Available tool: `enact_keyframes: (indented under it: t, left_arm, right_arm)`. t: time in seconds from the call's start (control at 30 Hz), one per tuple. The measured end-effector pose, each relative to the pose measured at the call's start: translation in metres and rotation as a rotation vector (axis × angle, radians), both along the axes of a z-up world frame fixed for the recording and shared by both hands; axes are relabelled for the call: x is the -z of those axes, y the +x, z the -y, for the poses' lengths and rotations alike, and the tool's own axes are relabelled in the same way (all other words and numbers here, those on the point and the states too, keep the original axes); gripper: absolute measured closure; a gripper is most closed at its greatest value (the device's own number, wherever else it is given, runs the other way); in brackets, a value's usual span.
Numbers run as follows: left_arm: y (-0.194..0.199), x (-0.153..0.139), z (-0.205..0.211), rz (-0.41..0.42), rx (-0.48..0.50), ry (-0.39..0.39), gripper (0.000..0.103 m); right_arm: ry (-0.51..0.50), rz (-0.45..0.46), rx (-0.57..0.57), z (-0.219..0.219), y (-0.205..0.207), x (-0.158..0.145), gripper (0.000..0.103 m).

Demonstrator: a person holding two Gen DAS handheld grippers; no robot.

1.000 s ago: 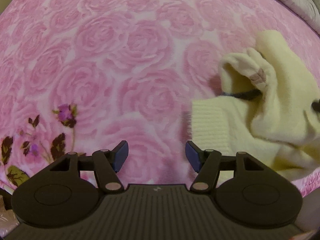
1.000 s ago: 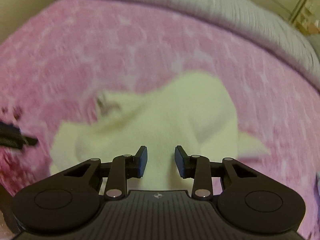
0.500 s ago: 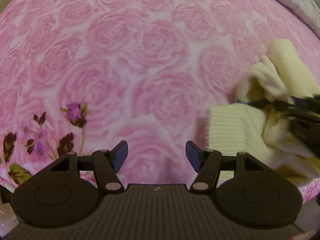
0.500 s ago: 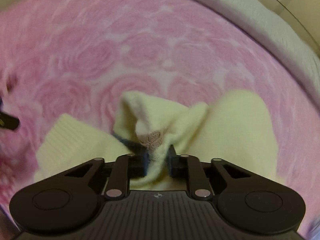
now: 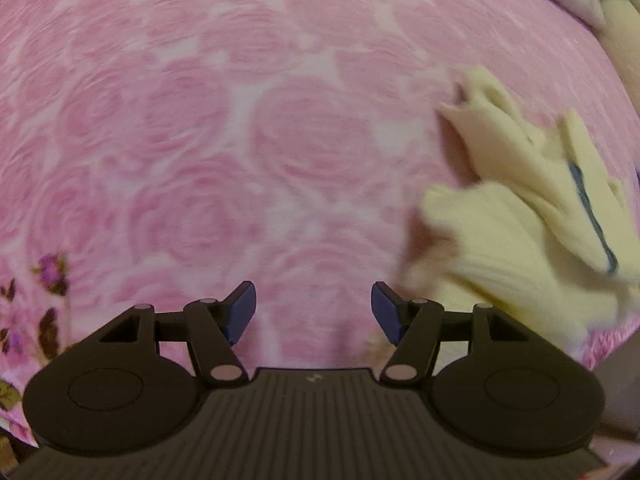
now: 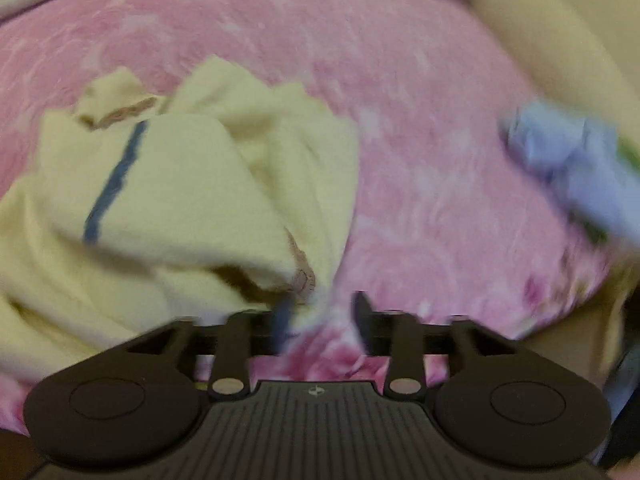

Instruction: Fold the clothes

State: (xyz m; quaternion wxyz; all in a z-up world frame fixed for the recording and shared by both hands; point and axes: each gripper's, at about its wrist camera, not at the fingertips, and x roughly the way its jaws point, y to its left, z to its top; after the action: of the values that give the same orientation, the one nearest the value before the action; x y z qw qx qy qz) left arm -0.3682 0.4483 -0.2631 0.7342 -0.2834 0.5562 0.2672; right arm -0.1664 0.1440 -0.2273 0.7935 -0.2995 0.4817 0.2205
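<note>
A pale yellow knitted garment with a thin blue stripe lies crumpled on the pink rose-print blanket, to the right of my left gripper, which is open and empty over bare blanket. In the right wrist view the same garment fills the left half, with a brown-trimmed edge close to my left fingertip. My right gripper is open, its fingers blurred, just off the garment's near right corner, over the blanket.
A crumpled light blue garment lies on the blanket at the right in the right wrist view. A pale cream quilt or pillow rises at the back right. The bed's near edge runs below both grippers.
My right gripper was shut on the yellow garment half a second ago; now it is open and has swung right, bringing the blue garment into view. The yellow garment has shifted. The left gripper stayed open.
</note>
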Motion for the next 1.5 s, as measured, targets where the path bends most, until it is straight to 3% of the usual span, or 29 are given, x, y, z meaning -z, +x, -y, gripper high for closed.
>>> enact_keyframes:
  t: [0.13, 0.27, 0.33, 0.37, 0.4, 0.47, 0.6, 0.67, 0.73, 0.8, 0.83, 0.93, 1.0, 1.1, 1.23, 1.33, 1.37, 1.5]
  left_arm:
    - [0.019, 0.001, 0.016, -0.035, 0.048, 0.034, 0.044]
    - [0.031, -0.004, 0.018, -0.056, 0.059, 0.073, 0.044]
    - [0.035, -0.007, 0.02, -0.069, 0.063, 0.091, 0.044]
    - [0.038, -0.008, 0.021, -0.075, 0.066, 0.099, 0.044]
    - [0.039, -0.009, 0.022, -0.082, 0.068, 0.106, 0.044]
    - [0.044, -0.011, 0.023, -0.093, 0.07, 0.118, 0.044]
    - [0.054, -0.015, 0.026, -0.112, 0.08, 0.136, 0.044]
    - [0.063, -0.019, 0.029, -0.116, 0.089, 0.149, 0.044]
    - [0.073, -0.022, 0.032, -0.117, 0.096, 0.16, 0.044]
    - [0.085, -0.027, 0.034, -0.1, 0.104, 0.167, 0.043]
    - [0.093, -0.031, 0.035, -0.08, 0.105, 0.16, 0.042]
    - [0.115, -0.038, 0.039, -0.019, 0.101, 0.132, 0.034]
    - [0.133, -0.036, 0.041, 0.019, 0.105, 0.106, 0.034]
    - [0.156, -0.02, 0.037, 0.059, 0.073, 0.009, 0.034]
    - [0.175, 0.002, 0.024, 0.08, 0.011, -0.113, 0.034]
    - [0.186, 0.013, 0.013, 0.088, 0.012, -0.123, 0.034]
    - [0.19, 0.017, 0.008, 0.098, 0.008, -0.135, 0.034]
    - [0.208, 0.038, -0.01, 0.153, -0.027, -0.214, 0.032]
  right_arm:
    - [0.018, 0.118, -0.298, -0.021, -0.04, 0.0, 0.046]
    - [0.013, 0.166, -0.541, -0.051, -0.058, 0.024, 0.042]
    - [-0.023, 0.214, -0.627, -0.061, -0.067, 0.04, 0.044]
    - [-0.035, 0.239, -0.654, -0.064, -0.068, 0.046, 0.058]
    - [-0.035, 0.252, -0.67, -0.066, -0.067, 0.05, 0.083]
    - [0.115, 0.137, -0.56, -0.052, -0.044, 0.037, 0.089]
    - [0.586, -0.118, 0.028, 0.042, 0.031, 0.0, 0.092]
    - [0.77, -0.176, 0.389, 0.115, 0.057, 0.002, 0.092]
    - [0.764, -0.194, 0.671, 0.172, 0.069, 0.016, 0.092]
    - [0.668, -0.253, 0.86, 0.213, 0.079, 0.038, 0.09]
    - [0.66, -0.302, 0.907, 0.226, 0.08, 0.05, 0.089]
    - [0.667, -0.394, 1.029, 0.244, 0.089, 0.079, 0.073]
    - [0.682, -0.423, 1.037, 0.243, 0.093, 0.09, 0.057]
    - [0.714, -0.453, 1.045, 0.242, 0.105, 0.098, 0.045]
    - [0.87, -0.544, 1.221, 0.253, 0.093, 0.121, 0.04]
    - [0.937, -0.585, 1.302, 0.247, 0.083, 0.138, 0.041]
    - [0.957, -0.581, 1.299, 0.243, 0.082, 0.14, 0.046]
    - [0.926, -0.447, 1.219, 0.222, 0.085, 0.128, 0.082]
